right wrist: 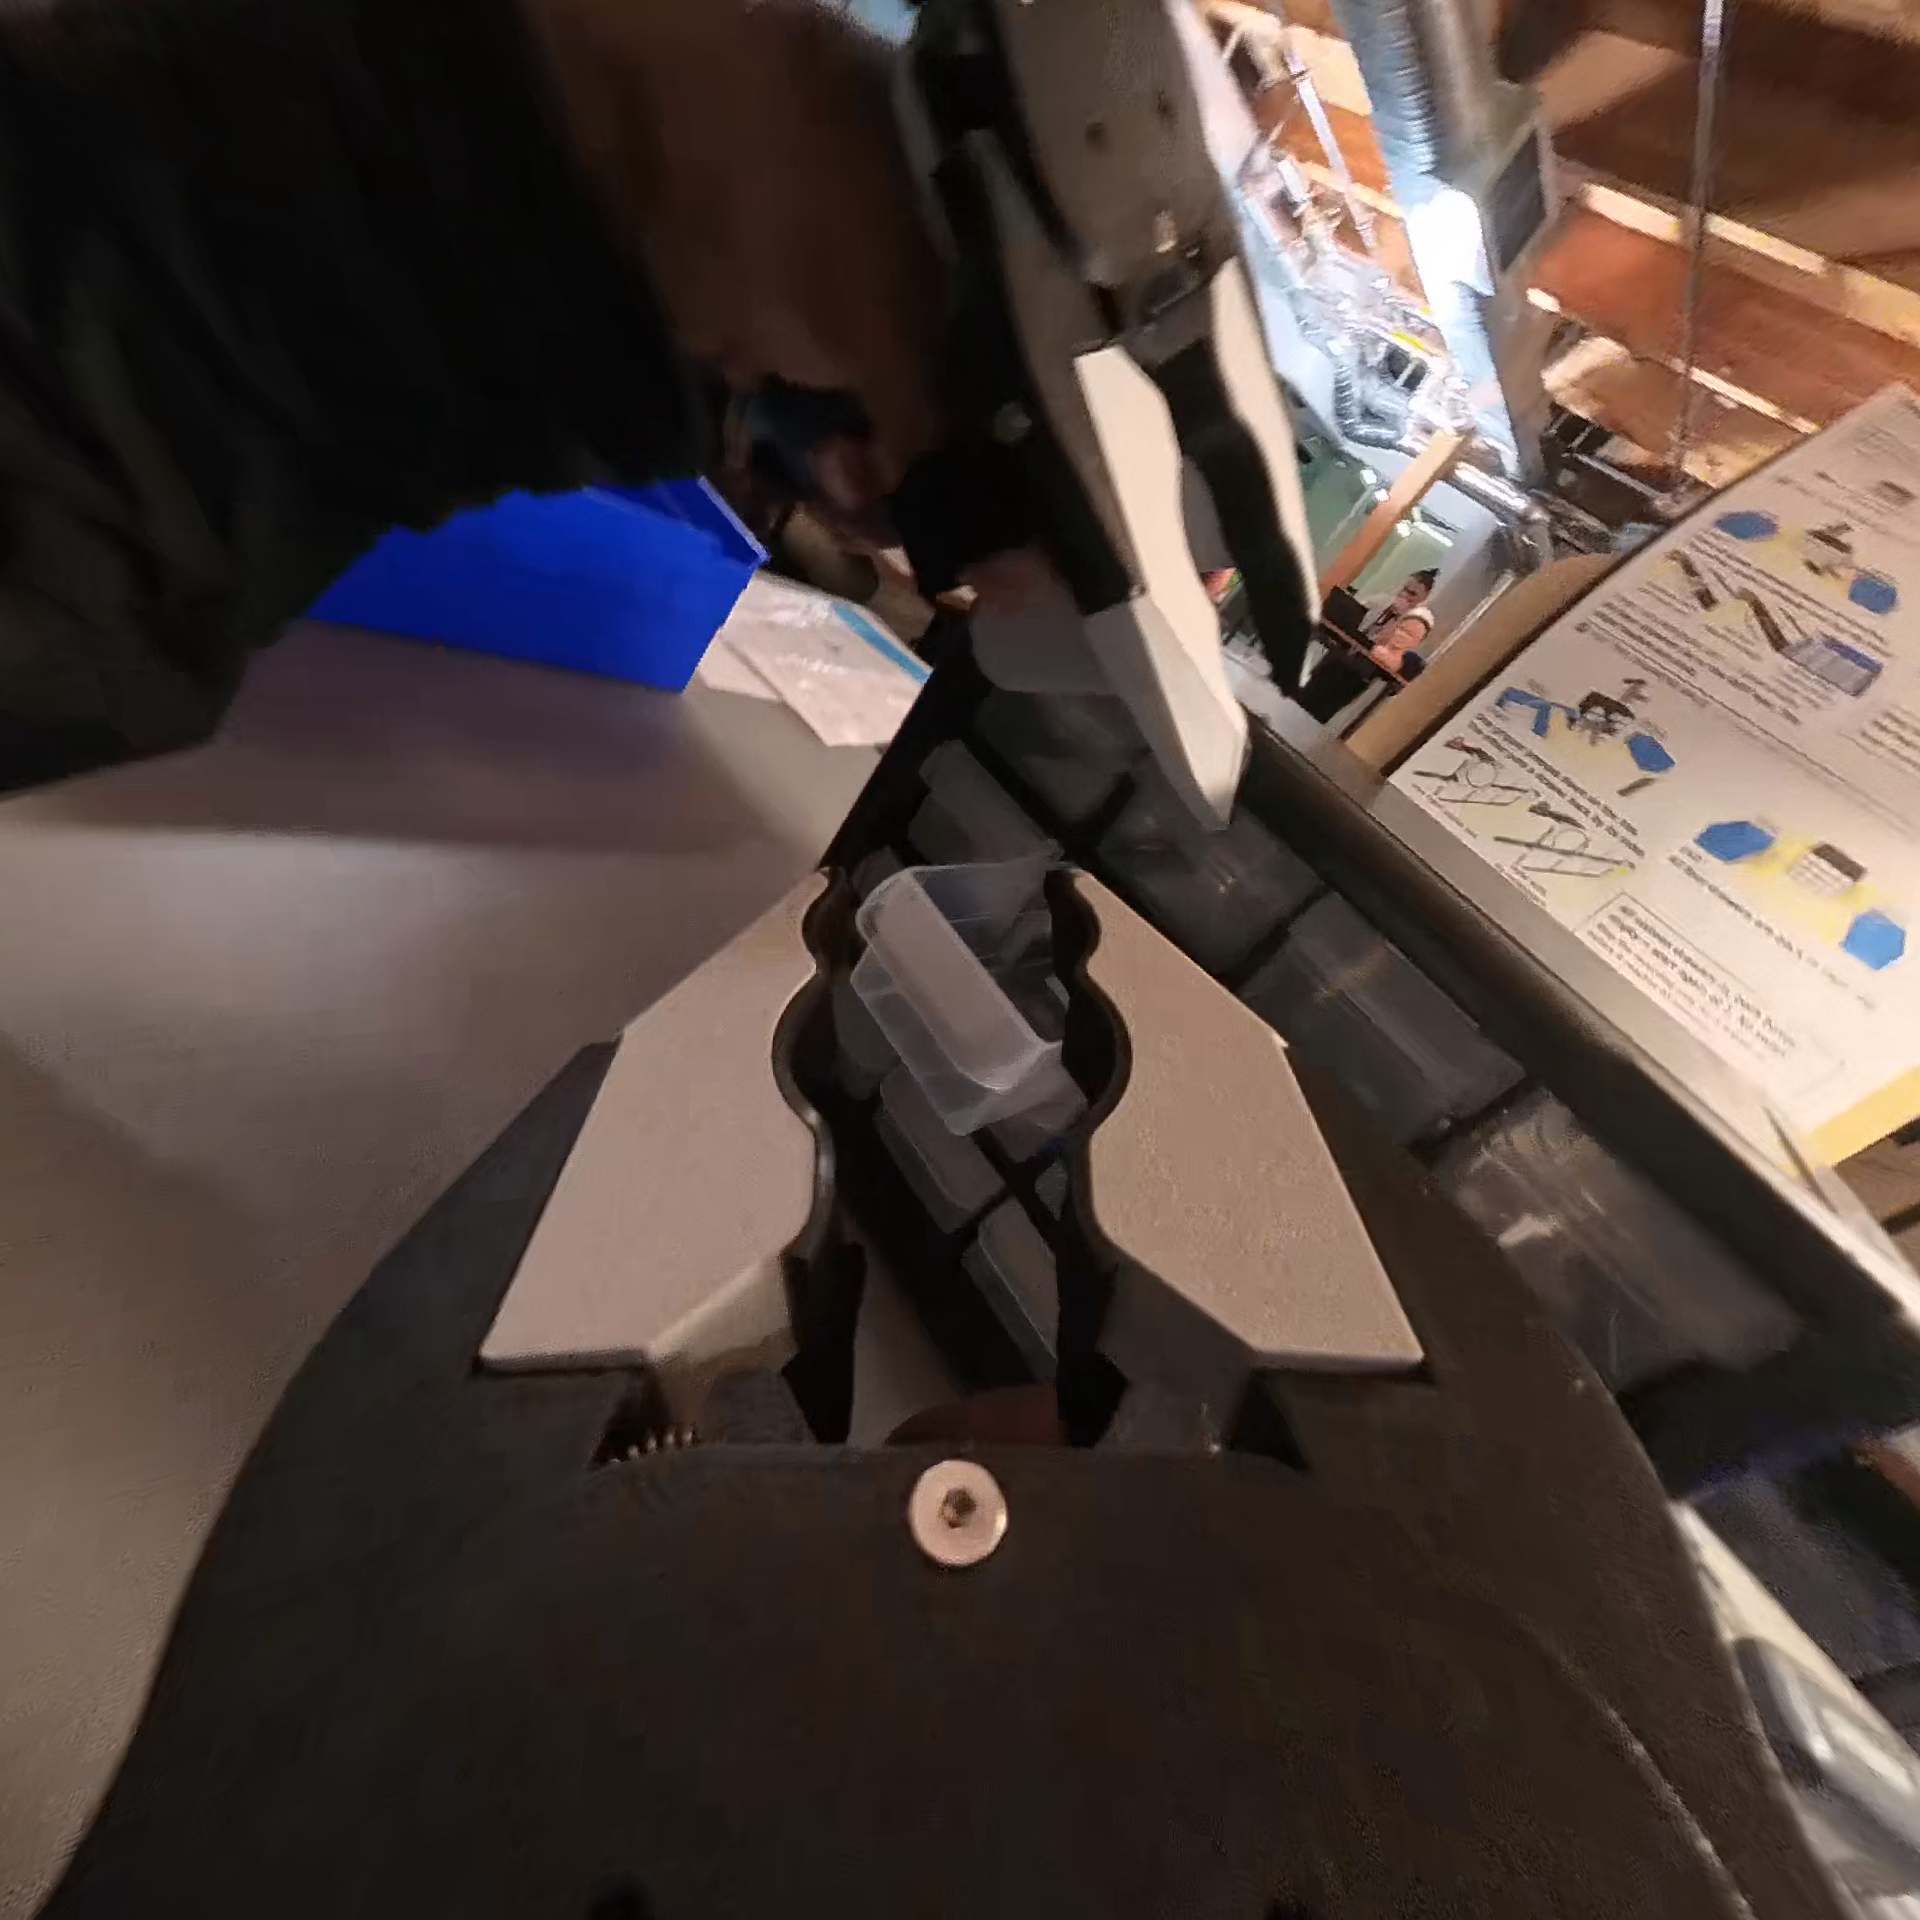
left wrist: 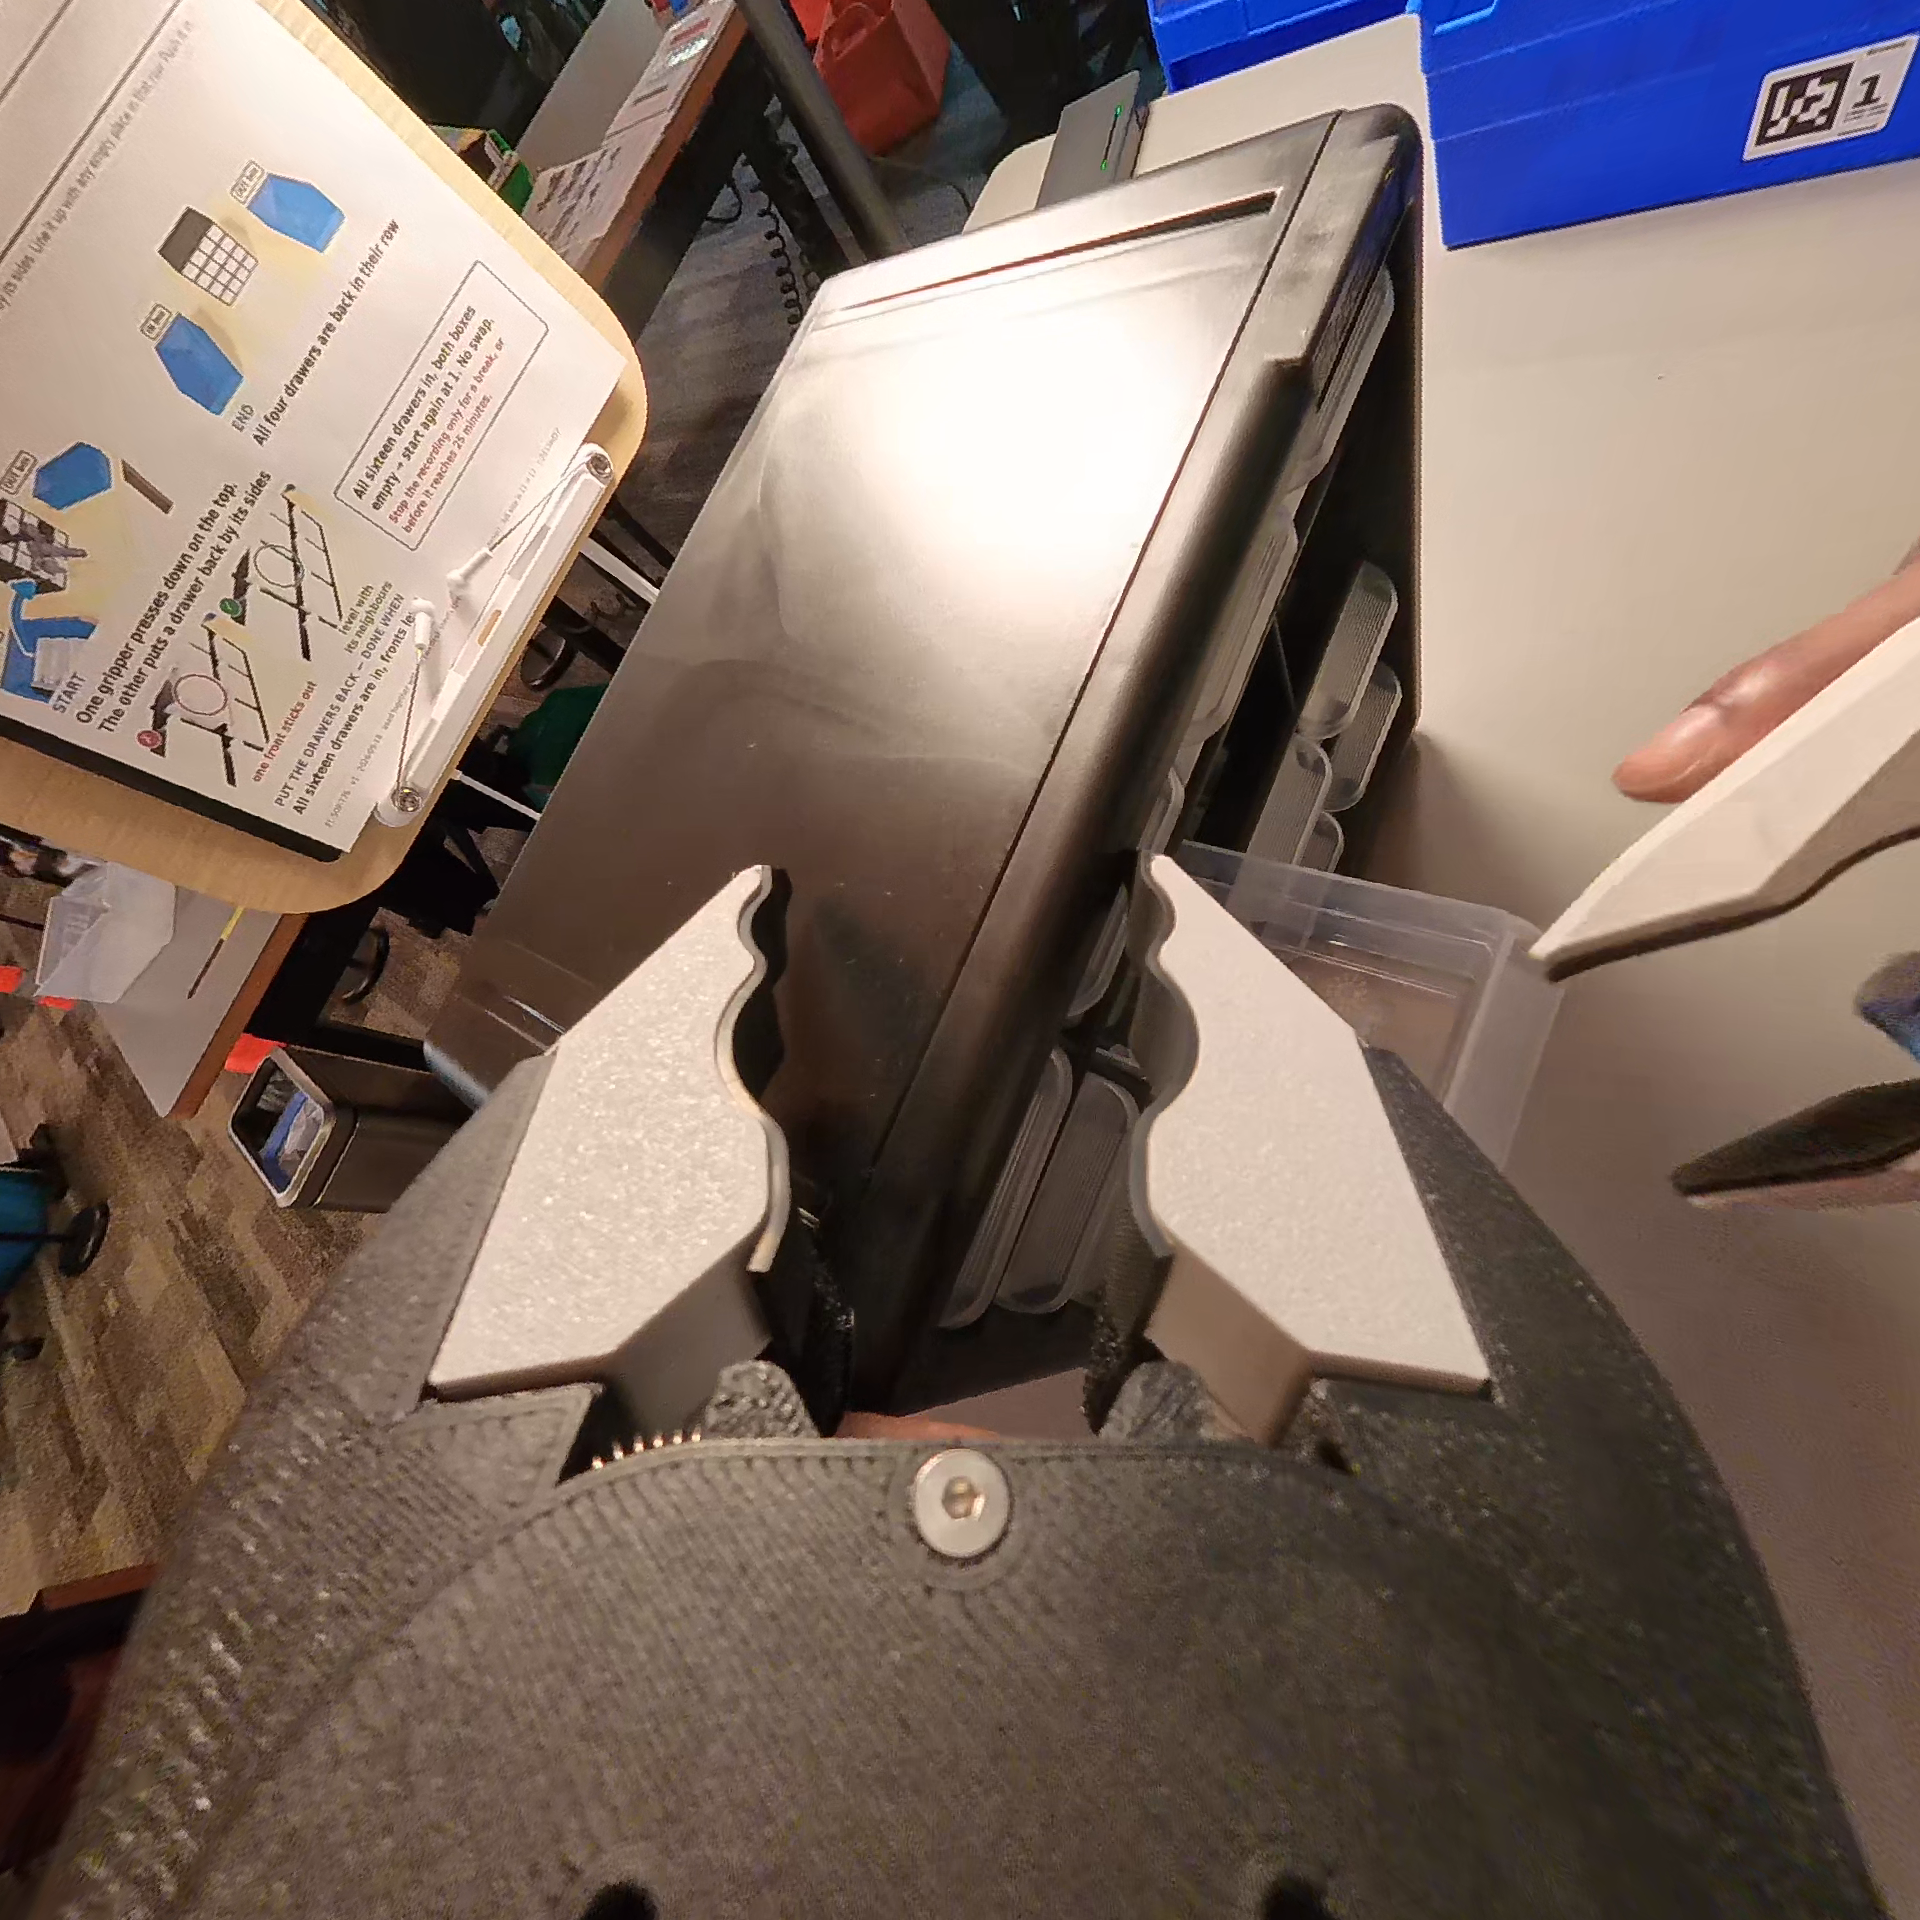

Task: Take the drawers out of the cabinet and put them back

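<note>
Blurring hides whether the right gripper (right wrist: 940, 904) grips the drawer (right wrist: 956, 1013).

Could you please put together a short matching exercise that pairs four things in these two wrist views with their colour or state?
Things:
1. cabinet
2. drawer
3. bin
4. left tool

Descriptions:
A. clear plastic, sticking out of its slot
B. blue, on the grey table beyond the cabinet
C. black, glossy top
D. open, resting on the cabinet's top

Pairs: 1-C, 2-A, 3-B, 4-D
</note>
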Demonstrator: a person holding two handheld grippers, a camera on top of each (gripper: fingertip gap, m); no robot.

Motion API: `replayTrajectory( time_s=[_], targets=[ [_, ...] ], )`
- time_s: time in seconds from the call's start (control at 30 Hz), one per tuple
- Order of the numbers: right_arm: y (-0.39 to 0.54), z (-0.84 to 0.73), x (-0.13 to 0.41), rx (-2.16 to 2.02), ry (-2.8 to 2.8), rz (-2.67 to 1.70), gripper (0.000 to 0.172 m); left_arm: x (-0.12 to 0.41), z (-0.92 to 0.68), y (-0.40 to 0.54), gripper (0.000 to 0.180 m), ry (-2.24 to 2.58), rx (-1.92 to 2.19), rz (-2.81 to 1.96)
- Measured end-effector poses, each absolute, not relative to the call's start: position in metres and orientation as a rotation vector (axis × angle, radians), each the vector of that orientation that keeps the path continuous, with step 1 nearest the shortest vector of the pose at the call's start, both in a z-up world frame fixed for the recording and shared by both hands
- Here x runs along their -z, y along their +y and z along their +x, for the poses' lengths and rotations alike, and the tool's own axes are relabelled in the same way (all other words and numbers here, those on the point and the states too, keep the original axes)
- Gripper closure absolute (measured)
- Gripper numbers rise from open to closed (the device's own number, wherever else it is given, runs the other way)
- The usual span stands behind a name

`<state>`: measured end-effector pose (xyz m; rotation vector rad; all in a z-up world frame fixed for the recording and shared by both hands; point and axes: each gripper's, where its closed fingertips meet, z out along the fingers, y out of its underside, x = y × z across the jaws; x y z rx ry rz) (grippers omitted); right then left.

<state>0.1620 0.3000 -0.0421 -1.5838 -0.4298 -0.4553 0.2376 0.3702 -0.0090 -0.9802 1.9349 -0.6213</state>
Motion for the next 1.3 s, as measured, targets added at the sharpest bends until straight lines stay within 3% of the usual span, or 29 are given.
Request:
replayTrajectory(
  time_s=[0.3, 0.43, 0.83, 1.3],
  targets=[
    [0.316, 0.176, 0.071, 0.594, -0.677, -1.746, 0.13, 0.009, 0.238, 0.37, 0.112, 1.934, 0.625, -0.977],
    [0.32, 0.18, 0.071, 0.73, -0.751, -1.736, 0.147, 0.009, 0.238, 0.37, 0.111, 1.934, 0.626, -0.975],
    [0.285, 0.146, 0.075, 0.8, -0.914, -1.725, 0.151, 0.009, 0.238, 0.37, 0.112, 1.934, 0.627, -0.973],
    [0.269, 0.134, 0.042, 0.76, -1.001, -1.724, 0.153, 0.009, 0.238, 0.37, 0.114, 1.934, 0.631, -0.971]
  ],
)
